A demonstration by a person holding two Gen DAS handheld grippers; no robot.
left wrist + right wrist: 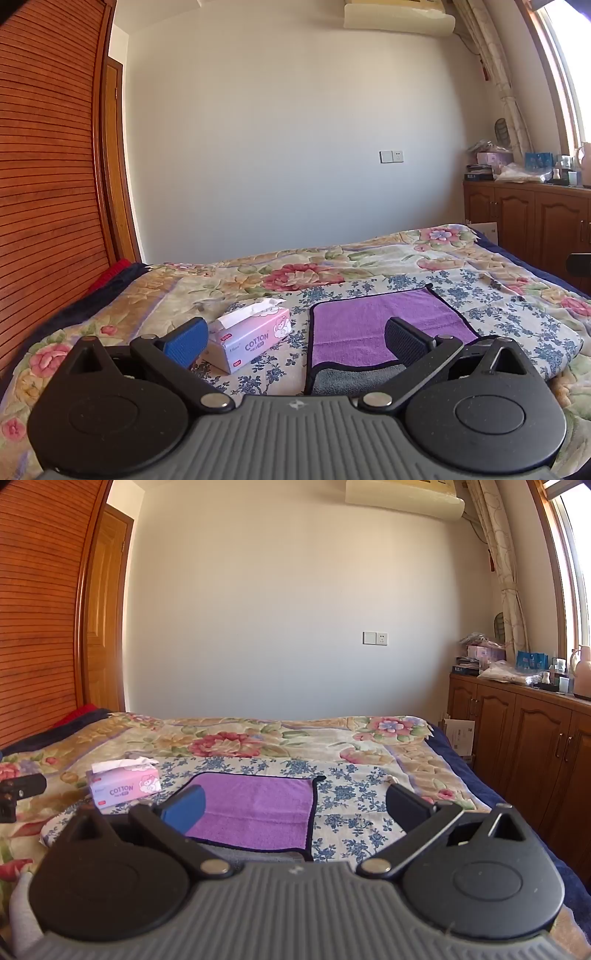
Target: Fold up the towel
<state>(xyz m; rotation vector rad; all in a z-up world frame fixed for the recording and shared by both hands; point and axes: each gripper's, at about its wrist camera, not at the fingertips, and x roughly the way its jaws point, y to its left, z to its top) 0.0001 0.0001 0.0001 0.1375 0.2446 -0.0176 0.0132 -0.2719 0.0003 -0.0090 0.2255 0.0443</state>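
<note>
Looking along your left gripper, you have both jaws spread wide with nothing between them; the blue pad sits just in front of the pink tissue pack, and the black pad overlaps the near part of the purple towel in the picture, though you cannot tell whether it touches the cloth. The towel lies flat on a blue-flowered cloth spread over the floral bedspread. Its near edge is turned over, showing a grey underside with a dark trim.

Your right gripper is likewise released, jaws fully apart and empty. From this side the purple towel lies between the two fingers in the picture, closer to the blue one, and its far right corner ends in a small dark loop. The tissue pack, marked COTTON, rests on the bed to the towel's left, apart from it, with a tissue sticking out on top. At the left edge of this view a black piece of your other gripper shows above the bedspread.
</note>
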